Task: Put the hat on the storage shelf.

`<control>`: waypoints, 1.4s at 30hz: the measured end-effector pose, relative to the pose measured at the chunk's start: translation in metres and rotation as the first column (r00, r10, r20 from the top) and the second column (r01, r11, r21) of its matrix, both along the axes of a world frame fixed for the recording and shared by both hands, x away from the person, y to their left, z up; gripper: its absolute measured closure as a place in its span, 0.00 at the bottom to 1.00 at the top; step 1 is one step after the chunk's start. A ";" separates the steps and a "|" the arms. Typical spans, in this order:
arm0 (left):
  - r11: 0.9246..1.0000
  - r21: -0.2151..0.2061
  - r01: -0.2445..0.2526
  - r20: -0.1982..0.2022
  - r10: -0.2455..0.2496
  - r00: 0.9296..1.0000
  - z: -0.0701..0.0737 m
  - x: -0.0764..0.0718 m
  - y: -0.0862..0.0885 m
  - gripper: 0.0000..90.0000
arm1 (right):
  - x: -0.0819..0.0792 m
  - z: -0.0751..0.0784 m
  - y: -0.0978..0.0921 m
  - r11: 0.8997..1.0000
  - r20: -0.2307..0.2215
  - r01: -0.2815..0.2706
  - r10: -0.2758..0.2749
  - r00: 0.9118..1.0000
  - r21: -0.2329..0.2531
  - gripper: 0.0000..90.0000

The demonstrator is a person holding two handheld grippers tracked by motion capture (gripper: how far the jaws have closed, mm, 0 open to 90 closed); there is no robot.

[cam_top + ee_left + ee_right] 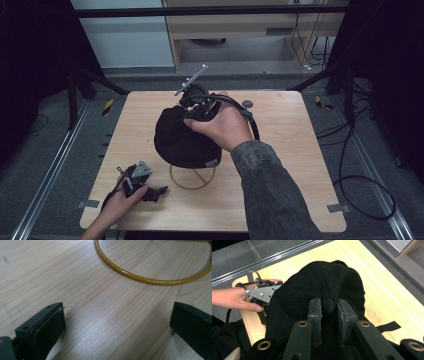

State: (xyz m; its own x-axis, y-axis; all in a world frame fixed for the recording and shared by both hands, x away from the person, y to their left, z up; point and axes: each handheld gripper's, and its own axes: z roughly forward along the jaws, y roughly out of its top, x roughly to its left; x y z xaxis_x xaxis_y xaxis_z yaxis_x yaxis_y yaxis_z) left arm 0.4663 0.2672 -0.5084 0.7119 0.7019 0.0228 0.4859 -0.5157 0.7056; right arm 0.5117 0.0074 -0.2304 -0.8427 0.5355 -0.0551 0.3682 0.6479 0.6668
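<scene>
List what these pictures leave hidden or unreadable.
- Stand upper part: the black cap covers it, high view.
- Cap's label: too small to read, high view.
- Small dark disc on the table: too small to identify.
- Yellow ring: cut by the left gripper view's top edge.

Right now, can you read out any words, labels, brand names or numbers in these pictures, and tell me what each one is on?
No readable text anywhere.
Black cap: a small pale patch at its lower edge in the high view, too small and blurred to read.
Yellow wire stand: bare, no marking.
Wooden table: bare wood grain, no label.
Left hand-held gripper and right hand-held gripper: no lettering visible.
</scene>
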 end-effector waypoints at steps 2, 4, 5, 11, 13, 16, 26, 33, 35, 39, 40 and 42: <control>1.000 -0.004 0.000 0.000 0.000 1.000 0.000 0.000 0.000 0.00 | 0.000 -0.001 0.000 1.000 0.004 0.000 0.000 1.000 -0.006 0.83; 1.000 -0.002 0.001 0.000 -0.001 1.000 0.000 0.000 0.000 0.00 | -0.001 -0.002 0.001 1.000 0.003 0.001 -0.001 1.000 -0.005 0.82; 1.000 -0.002 0.001 0.000 -0.001 1.000 0.000 0.000 0.000 0.00 | -0.001 -0.002 0.002 1.000 0.007 0.002 -0.002 1.000 -0.009 0.82; 1.000 -0.002 0.001 0.000 -0.001 1.000 0.000 0.000 0.000 0.00 | -0.001 -0.003 0.002 1.000 0.007 0.003 -0.003 1.000 -0.003 0.79; 1.000 -0.002 0.001 0.000 -0.001 1.000 0.000 0.000 0.000 0.00 | -0.001 -0.003 0.002 1.000 0.006 0.005 -0.005 1.000 -0.001 0.78; 1.000 -0.004 0.000 0.000 0.000 1.000 0.000 0.000 0.000 0.00 | 0.000 -0.005 0.001 1.000 0.006 0.005 -0.006 1.000 0.008 0.76; 1.000 -0.002 0.000 0.000 0.000 1.000 0.000 0.000 0.000 0.00 | -0.004 -0.006 -0.004 0.999 0.005 0.022 -0.023 1.000 0.031 0.69; 1.000 -0.003 0.001 0.000 -0.001 1.000 0.000 0.000 0.000 0.00 | -0.005 -0.006 -0.007 0.999 0.000 0.032 -0.032 0.999 0.041 0.65; 1.000 -0.003 0.000 0.000 0.000 1.000 0.000 0.000 0.000 0.00 | -0.005 -0.006 -0.007 0.998 -0.001 0.037 -0.037 0.999 0.044 0.63; 1.000 -0.005 -0.002 0.000 0.002 1.000 0.000 0.000 0.000 0.00 | -0.007 -0.007 -0.009 0.997 0.006 0.039 -0.040 0.999 0.064 0.61; 1.000 -0.004 -0.002 0.000 0.002 1.000 0.000 0.000 0.000 0.00 | -0.008 -0.007 -0.010 0.997 0.006 0.042 -0.043 0.999 0.065 0.60; 1.000 -0.005 -0.002 0.001 0.002 1.000 0.000 0.000 0.000 0.00 | -0.009 -0.007 -0.011 0.996 0.005 0.046 -0.047 0.999 0.073 0.60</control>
State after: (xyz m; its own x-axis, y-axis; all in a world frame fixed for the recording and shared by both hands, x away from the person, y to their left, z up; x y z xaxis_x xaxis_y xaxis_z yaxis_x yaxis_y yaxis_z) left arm 0.4660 0.2668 -0.5086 0.7107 0.7033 0.0200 0.4864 -0.5117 0.7083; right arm 0.5030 -0.0038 -0.2376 -0.8164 0.5771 -0.0202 0.3921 0.5796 0.7144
